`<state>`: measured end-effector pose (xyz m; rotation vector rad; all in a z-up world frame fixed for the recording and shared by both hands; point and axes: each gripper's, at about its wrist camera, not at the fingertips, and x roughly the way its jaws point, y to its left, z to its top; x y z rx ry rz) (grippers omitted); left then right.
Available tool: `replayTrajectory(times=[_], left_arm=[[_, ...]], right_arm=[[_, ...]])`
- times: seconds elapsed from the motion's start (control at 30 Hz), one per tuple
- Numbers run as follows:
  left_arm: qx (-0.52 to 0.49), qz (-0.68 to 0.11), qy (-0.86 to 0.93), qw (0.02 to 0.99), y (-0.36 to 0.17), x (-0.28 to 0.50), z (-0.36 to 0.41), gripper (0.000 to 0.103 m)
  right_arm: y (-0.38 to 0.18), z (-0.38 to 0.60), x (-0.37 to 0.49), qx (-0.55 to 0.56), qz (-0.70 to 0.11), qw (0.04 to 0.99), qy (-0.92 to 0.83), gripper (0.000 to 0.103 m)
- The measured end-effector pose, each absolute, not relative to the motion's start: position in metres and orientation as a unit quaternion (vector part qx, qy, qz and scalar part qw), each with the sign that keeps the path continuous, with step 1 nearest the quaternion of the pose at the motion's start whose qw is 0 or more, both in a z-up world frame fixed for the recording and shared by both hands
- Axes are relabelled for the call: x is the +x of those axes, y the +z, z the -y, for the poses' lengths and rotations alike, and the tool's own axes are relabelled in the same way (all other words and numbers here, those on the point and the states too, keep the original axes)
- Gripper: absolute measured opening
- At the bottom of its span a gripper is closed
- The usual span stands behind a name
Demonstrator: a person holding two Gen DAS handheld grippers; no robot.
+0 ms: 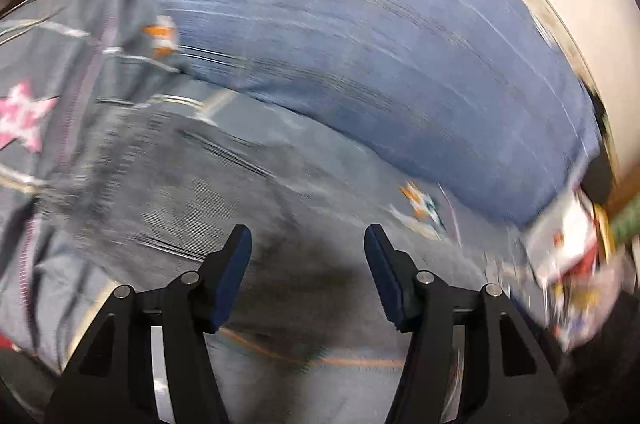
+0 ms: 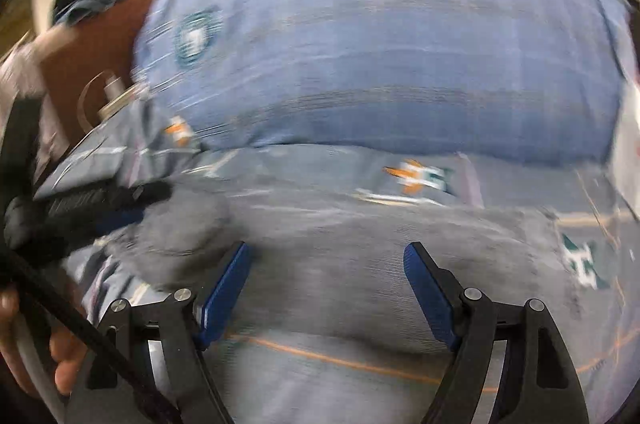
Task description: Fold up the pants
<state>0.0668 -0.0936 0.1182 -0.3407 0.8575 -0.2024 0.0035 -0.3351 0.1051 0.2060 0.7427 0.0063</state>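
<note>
Left wrist view, left tool [image 1: 307, 236] agape above grey pants [image 1: 192, 192], right tool [image 2: 328, 252] likewise

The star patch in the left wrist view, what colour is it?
Pink with white speckles; the star patch shows only in the left wrist view.

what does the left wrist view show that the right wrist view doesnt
Only the left wrist view shows a pink star print at its left edge and a crumpled colourful bundle at its right edge. Only the right wrist view shows the left gripper seen from the side, reaching over the grey fabric, plus a bare hand at lower left. Both show a blue pillow behind the patterned bedsheet, each view's own open fingers, the right gripper among them, and heavy motion blur.
</note>
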Motion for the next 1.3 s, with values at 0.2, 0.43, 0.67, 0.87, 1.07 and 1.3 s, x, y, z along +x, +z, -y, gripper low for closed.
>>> replayTrajectory(times=[0.2,0.43,0.67,0.87,1.07,1.3], left_arm=[[-0.065,-0.426,-0.206,0.878,0.095,0.045,0.170,0.058],[0.089,-0.443,-0.306,0.838,0.085,0.015,0.280,0.058],[0.240,-0.429,-0.411,0.768,0.063,-0.018,0.399,0.058],[0.283,-0.417,-0.376,0.778,0.036,-0.007,0.433,0.048],[0.304,-0.390,-0.395,0.774,0.033,-0.017,0.439,0.050],[0.252,-0.406,-0.385,0.789,0.039,0.002,0.438,0.012]], right_arm=[[0.102,0.462,-0.019,0.229,-0.362,0.902,-0.059,0.080],[0.103,0.579,-0.059,0.308,-0.371,0.863,-0.151,0.080],[0.065,0.640,-0.076,0.419,-0.407,0.799,-0.145,0.081],[0.058,0.642,-0.071,0.442,-0.410,0.789,-0.117,0.081],[0.046,0.646,-0.067,0.480,-0.415,0.766,-0.101,0.081],[0.030,0.638,-0.048,0.499,-0.434,0.746,-0.079,0.081]])
